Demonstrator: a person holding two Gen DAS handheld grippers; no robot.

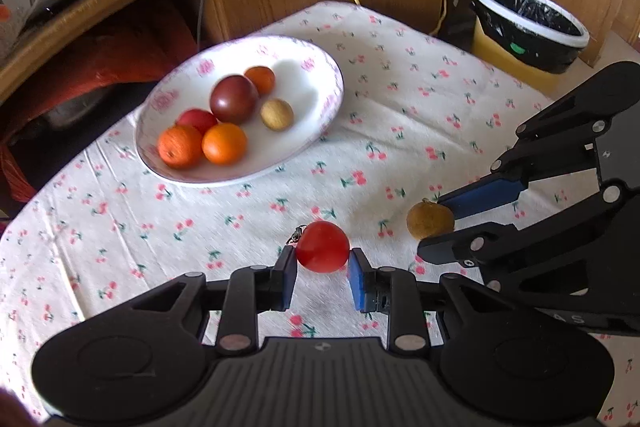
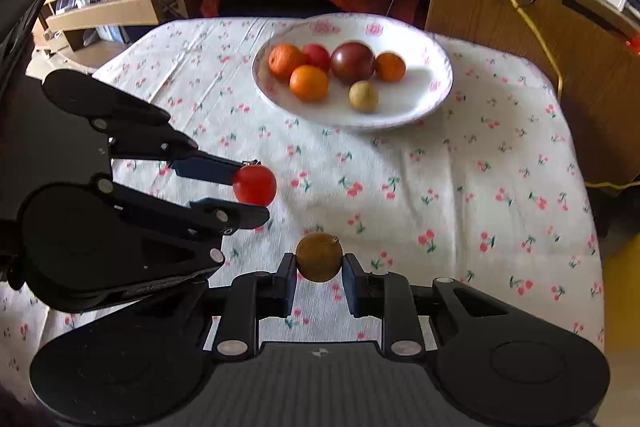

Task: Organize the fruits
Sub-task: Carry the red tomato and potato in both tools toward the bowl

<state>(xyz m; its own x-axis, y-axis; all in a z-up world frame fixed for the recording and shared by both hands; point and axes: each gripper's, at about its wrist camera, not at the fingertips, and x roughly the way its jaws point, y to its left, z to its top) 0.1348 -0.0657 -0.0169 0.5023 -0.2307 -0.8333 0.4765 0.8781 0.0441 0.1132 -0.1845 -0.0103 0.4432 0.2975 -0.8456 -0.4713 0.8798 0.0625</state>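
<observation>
My left gripper [image 1: 322, 269] pinches a soft red tomato [image 1: 322, 246] at its sides; my right gripper [image 2: 319, 273] clamps a firm brown fruit [image 2: 319, 256], plate [image 2: 436, 83] ahead.

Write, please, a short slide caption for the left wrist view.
Left gripper holds a red fruit above the cherry-print cloth; plate of fruit ahead.

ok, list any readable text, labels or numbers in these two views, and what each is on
"A S": partial letters on the black body of the right tongs; the rest is cut off.
Embossed wording on the body of the left tongs: too blurred to read.
Pink motifs on the plate rim: blurred, unreadable.
Green sticker on the bin: no legible text.
Nothing else is readable.
</observation>
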